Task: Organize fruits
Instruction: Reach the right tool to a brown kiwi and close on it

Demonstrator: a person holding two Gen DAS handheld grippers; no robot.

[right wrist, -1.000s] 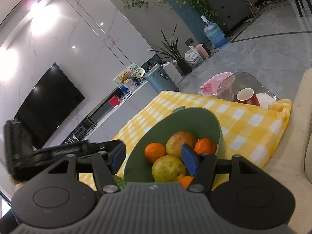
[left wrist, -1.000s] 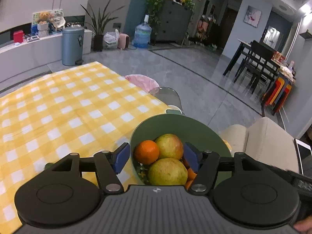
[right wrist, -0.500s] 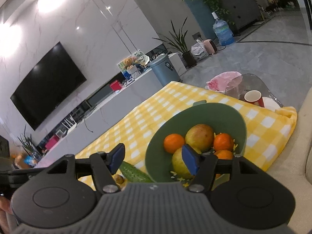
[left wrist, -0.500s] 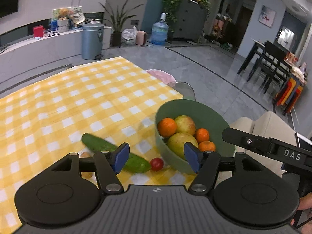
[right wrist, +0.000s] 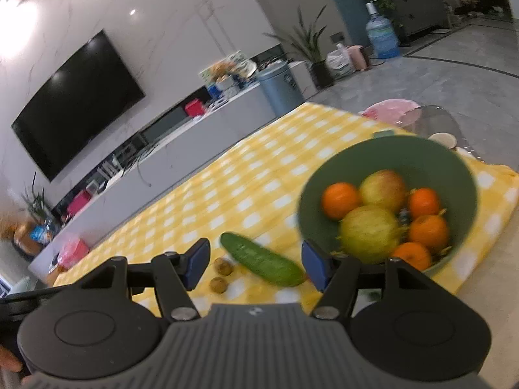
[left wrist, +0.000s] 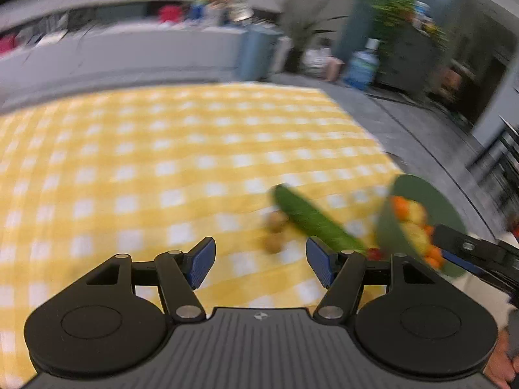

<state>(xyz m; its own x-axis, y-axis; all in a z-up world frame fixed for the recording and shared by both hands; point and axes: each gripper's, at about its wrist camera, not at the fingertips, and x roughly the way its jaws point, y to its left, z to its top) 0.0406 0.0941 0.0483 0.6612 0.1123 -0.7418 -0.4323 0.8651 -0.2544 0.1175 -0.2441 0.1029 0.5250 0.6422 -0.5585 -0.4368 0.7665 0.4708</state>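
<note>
A green bowl [right wrist: 386,152] holds several oranges [right wrist: 340,199] and two yellow-green apples [right wrist: 369,230]; it stands at the right end of the yellow checked tablecloth [right wrist: 246,188]. A cucumber [right wrist: 262,259] and two small brown fruits [right wrist: 223,267] lie left of the bowl. My right gripper [right wrist: 254,264] is open and empty, just above the cucumber. In the blurred left wrist view my left gripper [left wrist: 259,264] is open and empty over the cloth [left wrist: 162,162], with the cucumber [left wrist: 311,217], brown fruits [left wrist: 275,230], a small red fruit [left wrist: 374,253] and the bowl [left wrist: 431,201] to its right.
A glass side table [right wrist: 434,118] with a cup [right wrist: 442,139] stands beyond the bowl. A pink item [right wrist: 386,111] lies behind the cloth's far corner. A TV console [right wrist: 194,129], bin [right wrist: 280,87] and water bottle [right wrist: 382,34] stand farther back. The right gripper's body [left wrist: 476,254] shows at right.
Both grippers pulled back and left from the bowl. The left view swung left and is blurred. Cucumber and small fruits came into view. Both grippers stayed open.
</note>
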